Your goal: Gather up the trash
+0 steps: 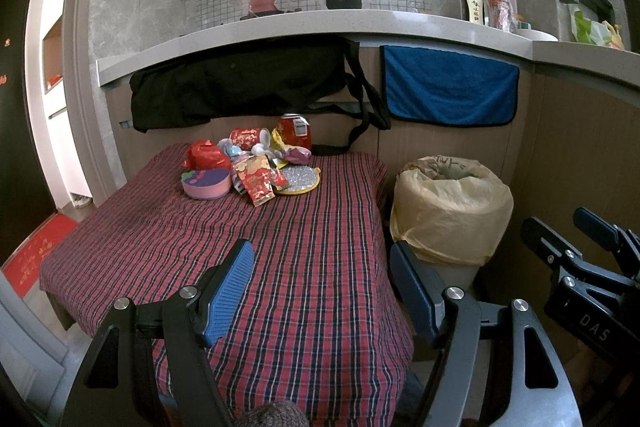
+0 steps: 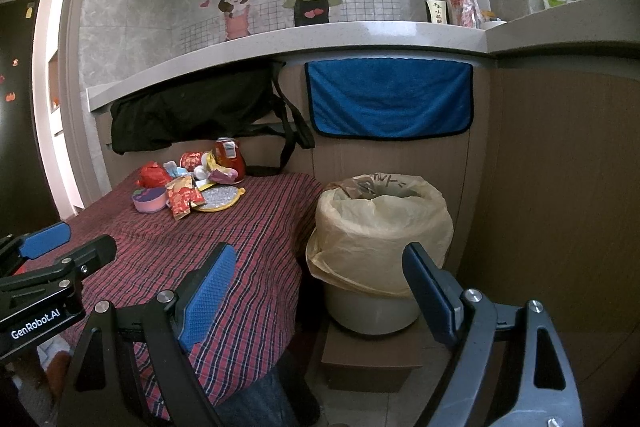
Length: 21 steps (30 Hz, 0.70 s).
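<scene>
**My two claws wait by the table and the bin**

A big table with a red striped cloth (image 1: 280, 267) fills the middle of my left view. Above it, a black bag (image 1: 240, 87) and a blue towel (image 1: 448, 87) hang under a long grey counter (image 1: 280, 27).

The trash bin (image 2: 380, 227) stands in the middle of my right view, just beside the table's right edge. It has a yellow plastic bag in it.

The trash pile (image 1: 256, 163) sits at the far end of the table, in the upper middle of the left view. I see a red can (image 1: 295, 131), a pink round box (image 1: 206, 183) and a red packet (image 1: 258, 185).

My left claw (image 1: 324, 291) is spread wide at the bottom, holding nothing. My right claw (image 2: 320, 295) is spread wide too, with nothing in it.
</scene>
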Motion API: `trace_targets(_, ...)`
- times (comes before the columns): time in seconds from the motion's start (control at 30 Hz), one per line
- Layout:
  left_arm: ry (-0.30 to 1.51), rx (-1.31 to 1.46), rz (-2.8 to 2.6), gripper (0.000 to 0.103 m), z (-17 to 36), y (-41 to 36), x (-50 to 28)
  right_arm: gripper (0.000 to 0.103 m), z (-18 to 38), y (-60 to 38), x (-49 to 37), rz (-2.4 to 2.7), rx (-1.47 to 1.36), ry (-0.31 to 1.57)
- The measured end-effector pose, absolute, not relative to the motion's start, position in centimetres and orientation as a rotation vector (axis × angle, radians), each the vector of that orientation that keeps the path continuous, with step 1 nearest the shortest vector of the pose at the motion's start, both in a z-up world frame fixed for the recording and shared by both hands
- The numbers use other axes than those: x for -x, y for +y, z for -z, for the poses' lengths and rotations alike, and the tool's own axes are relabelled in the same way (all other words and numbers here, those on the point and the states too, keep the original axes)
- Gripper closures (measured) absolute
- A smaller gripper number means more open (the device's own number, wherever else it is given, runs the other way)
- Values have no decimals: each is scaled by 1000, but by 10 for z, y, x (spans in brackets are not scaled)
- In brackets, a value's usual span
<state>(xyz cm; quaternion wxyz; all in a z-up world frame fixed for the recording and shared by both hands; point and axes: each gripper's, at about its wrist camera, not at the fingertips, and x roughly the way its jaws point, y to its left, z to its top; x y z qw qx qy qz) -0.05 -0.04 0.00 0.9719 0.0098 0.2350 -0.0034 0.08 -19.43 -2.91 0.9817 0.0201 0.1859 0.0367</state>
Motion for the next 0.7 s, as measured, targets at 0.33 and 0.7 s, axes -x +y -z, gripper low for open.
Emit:
trace_targets(0.33, 475, -20, 6, 32, -3, 1, -2, 20, 29, -194, -1, -73, -39, 373)
trace_targets(0.7, 474, -21, 7, 32, -4, 1, -2, 20, 29, -195, -1, -73, -39, 373)
